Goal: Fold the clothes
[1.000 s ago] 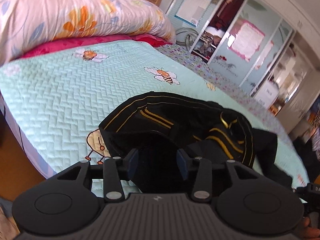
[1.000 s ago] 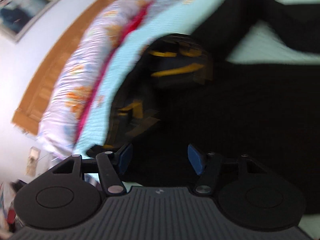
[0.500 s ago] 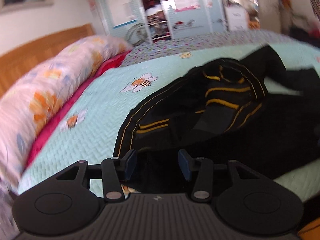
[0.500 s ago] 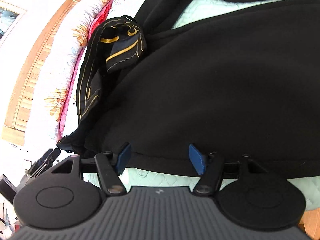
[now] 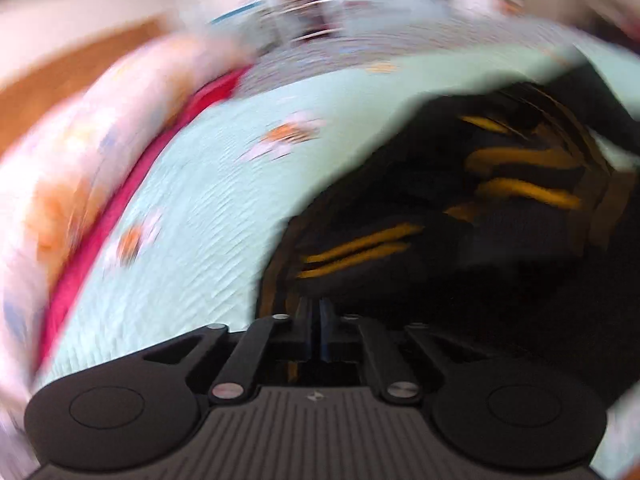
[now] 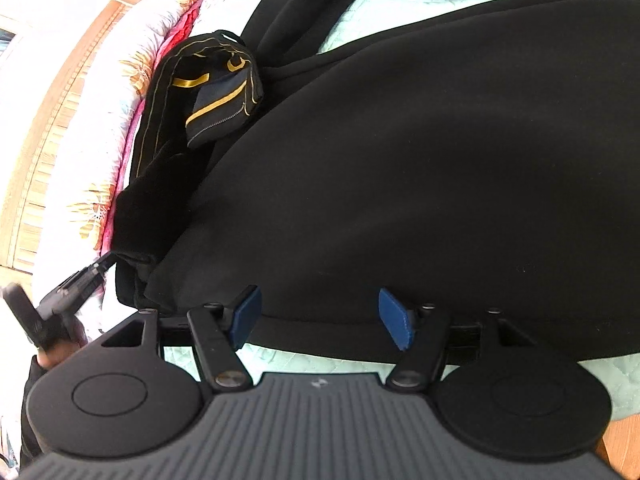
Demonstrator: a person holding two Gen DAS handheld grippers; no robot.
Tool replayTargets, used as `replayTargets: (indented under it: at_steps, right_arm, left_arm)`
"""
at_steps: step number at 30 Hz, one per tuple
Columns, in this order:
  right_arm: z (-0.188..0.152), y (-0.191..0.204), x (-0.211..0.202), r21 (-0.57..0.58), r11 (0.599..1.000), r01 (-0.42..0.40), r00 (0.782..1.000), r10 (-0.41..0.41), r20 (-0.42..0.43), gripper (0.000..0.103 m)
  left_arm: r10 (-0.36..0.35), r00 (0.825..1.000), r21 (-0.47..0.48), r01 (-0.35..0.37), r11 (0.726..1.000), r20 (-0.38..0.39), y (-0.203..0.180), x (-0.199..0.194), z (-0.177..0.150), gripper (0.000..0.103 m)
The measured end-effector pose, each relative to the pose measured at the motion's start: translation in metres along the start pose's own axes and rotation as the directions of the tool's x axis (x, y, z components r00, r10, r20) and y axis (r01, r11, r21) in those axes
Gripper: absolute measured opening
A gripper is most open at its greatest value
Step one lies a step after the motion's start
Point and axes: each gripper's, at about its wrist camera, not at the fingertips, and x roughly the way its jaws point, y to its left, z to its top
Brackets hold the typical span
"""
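Headboard and pillows: at the far left we see the wooden headboard (image 6: 60, 128) and the flowered pillow (image 6: 116, 92), both clear of the clothes.
Left gripper: we see the left gripper (image 5: 320, 312) with its jaws drawn fully together at the near edge of the dark cloth; in the right wrist view its tip meets the corner of the striped garment, so we judge it has that corner pinched, though blur keeps us from being sure.
Striped garment: the black garment with yellow stripes (image 6: 208, 92) lies crumpled toward the pillow side, partly on the bedspread and touching the large black one; we judge it not yet folded.
Black garment: the large black garment (image 6: 420, 168) is spread fairly flat across the bed, its near hem running just in front of the right gripper; no fold shows in it.
Right gripper: we hold the right gripper (image 6: 320, 316) with jaws wide apart, the hem lying between the blue pads (image 6: 394, 318) but not pressed by them.
Bedspread: the pale green quilted bedspread (image 6: 312, 360) shows bare below the hem.
Progress: we judge the task is at its start; the laying out looks done, every fold is left.
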Motion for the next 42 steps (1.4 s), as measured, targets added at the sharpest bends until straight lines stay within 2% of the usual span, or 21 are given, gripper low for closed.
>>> replayTargets:
  at_steps: [1, 4, 5, 7, 10, 12, 13, 15, 17, 19, 20, 22, 23, 26, 27, 28, 30, 32, 37, 40, 42]
  right_arm:
    - [-0.001, -0.001, -0.001, 0.000, 1.000, 0.000, 1.000, 0.000, -0.001, 0.068]
    - [-0.002, -0.003, -0.005, -0.001, 1.000, -0.004, 1.000, 0.004, -0.001, 0.068]
    - [-0.002, -0.003, -0.006, -0.001, 1.000, -0.006, 1.000, 0.006, 0.000, 0.068]
    - [-0.001, -0.006, -0.008, 0.009, 1.000, -0.014, 1.000, 0.014, 0.007, 0.068]
    - [0.001, -0.011, -0.005, 0.033, 0.999, -0.025, 1.000, 0.024, 0.007, 0.068]
    - [0.000, -0.010, -0.003, 0.029, 0.999, -0.025, 1.000, 0.025, 0.003, 0.069]
    - [0.000, -0.008, -0.004, 0.024, 0.999, -0.024, 1.000, 0.024, 0.001, 0.069]
    - [0.000, -0.008, -0.007, 0.025, 0.999, -0.026, 1.000, 0.026, 0.002, 0.069]
    - [0.000, -0.010, -0.013, 0.036, 0.999, -0.023, 1.000, 0.023, 0.013, 0.068]
    - [0.000, -0.014, -0.022, 0.056, 0.998, -0.023, 0.999, 0.022, 0.033, 0.069]
    - [0.000, -0.016, -0.027, 0.067, 0.997, -0.025, 0.999, 0.022, 0.044, 0.068]
    - [-0.001, -0.021, -0.038, 0.081, 0.996, -0.025, 0.998, 0.019, 0.066, 0.069]
    - [-0.002, -0.024, -0.045, 0.084, 0.996, -0.025, 0.997, 0.018, 0.080, 0.068]
    - [-0.005, -0.038, -0.068, 0.109, 0.994, -0.026, 0.992, 0.012, 0.127, 0.069]
    - [-0.006, -0.043, -0.076, 0.120, 0.992, -0.026, 0.990, 0.009, 0.143, 0.069]
    - [-0.006, -0.049, -0.084, 0.133, 0.991, -0.025, 0.987, 0.003, 0.159, 0.069]
    - [-0.007, -0.061, -0.095, 0.165, 0.986, -0.024, 0.983, -0.007, 0.186, 0.069]
    - [-0.007, -0.073, -0.105, 0.196, 0.980, -0.025, 0.978, -0.017, 0.208, 0.069]
    - [-0.006, -0.090, -0.119, 0.229, 0.973, -0.033, 0.970, -0.023, 0.241, 0.069]
    - [-0.005, -0.093, -0.121, 0.232, 0.972, -0.035, 0.969, -0.024, 0.247, 0.069]
    - [-0.005, -0.093, -0.121, 0.231, 0.972, -0.036, 0.969, -0.023, 0.247, 0.069]
  left_arm:
    - [0.030, 0.999, -0.119, -0.034, 0.992, -0.032, 0.017, 0.009, -0.001, 0.002]
    - [-0.039, 0.998, -0.329, 0.020, 0.944, -0.050, 0.050, 0.013, -0.015, 0.002]
    - [-0.059, 0.997, -0.368, 0.040, 0.929, -0.040, 0.057, 0.010, -0.019, 0.003]
    - [-0.081, 0.996, -0.307, 0.088, 0.948, 0.035, 0.045, -0.017, -0.022, 0.003]
    - [-0.145, 0.979, -0.155, 0.167, 0.974, 0.140, 0.012, -0.063, -0.029, 0.005]
    - [-0.174, 0.968, 0.017, 0.174, 0.985, 0.182, -0.020, -0.089, -0.032, 0.011]
    - [-0.177, 0.966, 0.121, 0.156, 0.980, 0.188, -0.041, -0.094, -0.035, 0.021]
    - [-0.184, 0.963, 0.323, 0.114, 0.940, 0.197, -0.084, -0.104, -0.041, 0.038]
    - [-0.188, 0.965, 0.472, 0.080, 0.878, 0.185, -0.117, -0.101, -0.044, 0.042]
    - [-0.170, 0.971, 0.527, 0.057, 0.848, 0.168, -0.135, -0.084, -0.038, 0.043]
    - [-0.166, 0.974, 0.526, 0.062, 0.848, 0.153, -0.136, -0.071, -0.033, 0.043]
    - [-0.148, 0.981, 0.483, 0.068, 0.873, 0.129, -0.129, -0.048, -0.018, 0.043]
    - [-0.133, 0.983, 0.438, 0.067, 0.896, 0.123, -0.119, -0.036, -0.010, 0.043]
    - [-0.064, 0.995, 0.197, 0.048, 0.979, 0.076, -0.077, -0.007, 0.017, 0.043]
    - [-0.043, 0.998, 0.099, 0.037, 0.994, 0.053, -0.061, 0.004, 0.025, 0.043]
    - [-0.030, 0.999, 0.003, 0.030, 1.000, 0.020, -0.046, 0.014, 0.030, 0.043]
    - [-0.017, 0.999, -0.155, 0.009, 0.988, -0.052, -0.021, 0.029, 0.033, 0.043]
    - [-0.018, 0.998, -0.240, 0.001, 0.971, -0.066, -0.012, 0.028, 0.029, 0.043]
    - [-0.034, 0.997, -0.229, 0.050, 0.972, 0.075, -0.033, -0.019, 0.018, 0.043]
    - [-0.045, 0.985, -0.220, 0.081, 0.972, 0.165, -0.052, -0.048, 0.010, 0.054]
    - [-0.047, 0.980, -0.231, 0.092, 0.969, 0.191, -0.061, -0.058, 0.005, 0.058]
